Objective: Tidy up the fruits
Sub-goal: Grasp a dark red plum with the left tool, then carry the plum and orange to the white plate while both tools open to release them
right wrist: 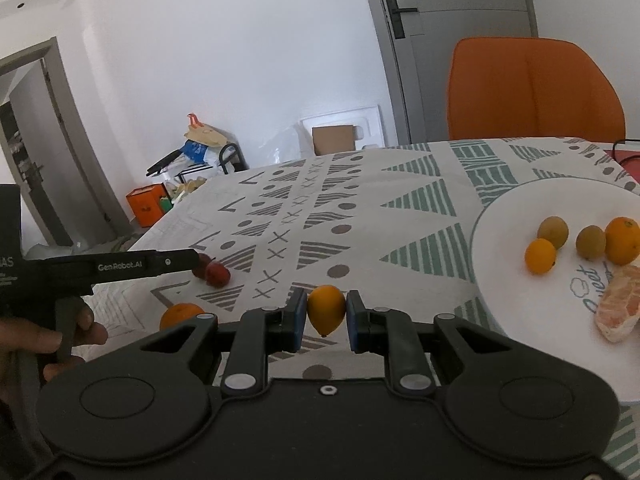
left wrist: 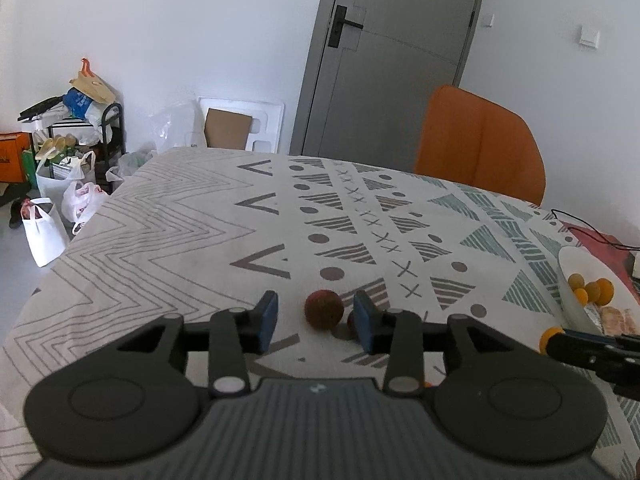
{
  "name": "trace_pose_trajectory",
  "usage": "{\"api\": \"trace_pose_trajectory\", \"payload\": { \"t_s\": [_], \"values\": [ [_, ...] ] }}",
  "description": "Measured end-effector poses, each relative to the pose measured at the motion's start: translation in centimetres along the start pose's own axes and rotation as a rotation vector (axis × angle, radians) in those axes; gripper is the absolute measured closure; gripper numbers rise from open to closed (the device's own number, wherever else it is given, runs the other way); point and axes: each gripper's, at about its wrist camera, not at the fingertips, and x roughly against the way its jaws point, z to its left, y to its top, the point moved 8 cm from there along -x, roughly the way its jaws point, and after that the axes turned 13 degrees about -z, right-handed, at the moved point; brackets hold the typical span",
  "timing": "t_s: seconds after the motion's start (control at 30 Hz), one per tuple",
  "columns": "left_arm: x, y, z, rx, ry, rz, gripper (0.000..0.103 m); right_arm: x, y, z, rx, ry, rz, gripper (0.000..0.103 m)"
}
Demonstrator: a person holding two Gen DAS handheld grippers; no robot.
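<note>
The right tool (right wrist: pixel 326 316) is clamped on a small yellow-orange fruit (right wrist: pixel 326 311), held off the patterned cloth of the desk (right wrist: pixel 360 216) with its pointed end hanging down. The white plate (right wrist: pixel 504 208) lies just to the right of it, already carrying several small orange and greenish fruits and a peeled citrus piece (right wrist: pixel 618 316). To do this step well, the carried fruit should probably travel over the rim and be let go low over a bare patch near the plate's left side, so it neither rolls off nor knocks the others. The left tool (left wrist: pixel 316 318) stands open, its pads not touching anything; a dark red fruit (left wrist: pixel 324 309) sits on the cloth between and slightly beyond its fingertips, with a smaller red one (left wrist: pixel 352 320) partly hidden behind the right fingertip. Another orange fruit (right wrist: pixel 180 315) waits on the cloth near the person's hand (right wrist: pixel 48 340).
</note>
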Motion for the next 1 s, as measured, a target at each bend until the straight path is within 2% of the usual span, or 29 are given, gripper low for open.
{"api": "trace_pose_trajectory", "payload": {
  "t_s": [0.17, 0.33, 0.4, 0.47, 0.67, 1.0],
  "values": [
    [-0.7, -0.3, -0.2, -0.007, -0.002, -0.002, 0.063, -0.1, -0.1, -0.4, -0.004, -0.008, 0.003, 0.084],
    [-1.6, -0.3, 0.1, -0.014, 0.032, -0.015, 0.064, -0.2, 0.0, -0.8, -0.008, -0.017, 0.004, 0.084],
    [-1.9, -0.8, 0.1, -0.012, 0.021, 0.005, 0.069, -0.1, 0.0, -0.9, -0.008, -0.018, 0.003, 0.084],
    [-1.8, -1.0, 0.0, -0.017, 0.013, 0.010, 0.080, -0.1, 0.1, -0.9, -0.009, -0.018, 0.001, 0.084],
    [-0.4, -0.2, -0.7, -0.032, -0.008, -0.020, 0.080, 0.6, 0.5, -0.9, -0.007, -0.017, -0.018, 0.084],
    [1.1, 1.1, -3.8, -0.049, -0.063, -0.060, 0.080, 3.2, 1.5, -2.9, -0.025, -0.063, -0.069, 0.084]
  ]
}}
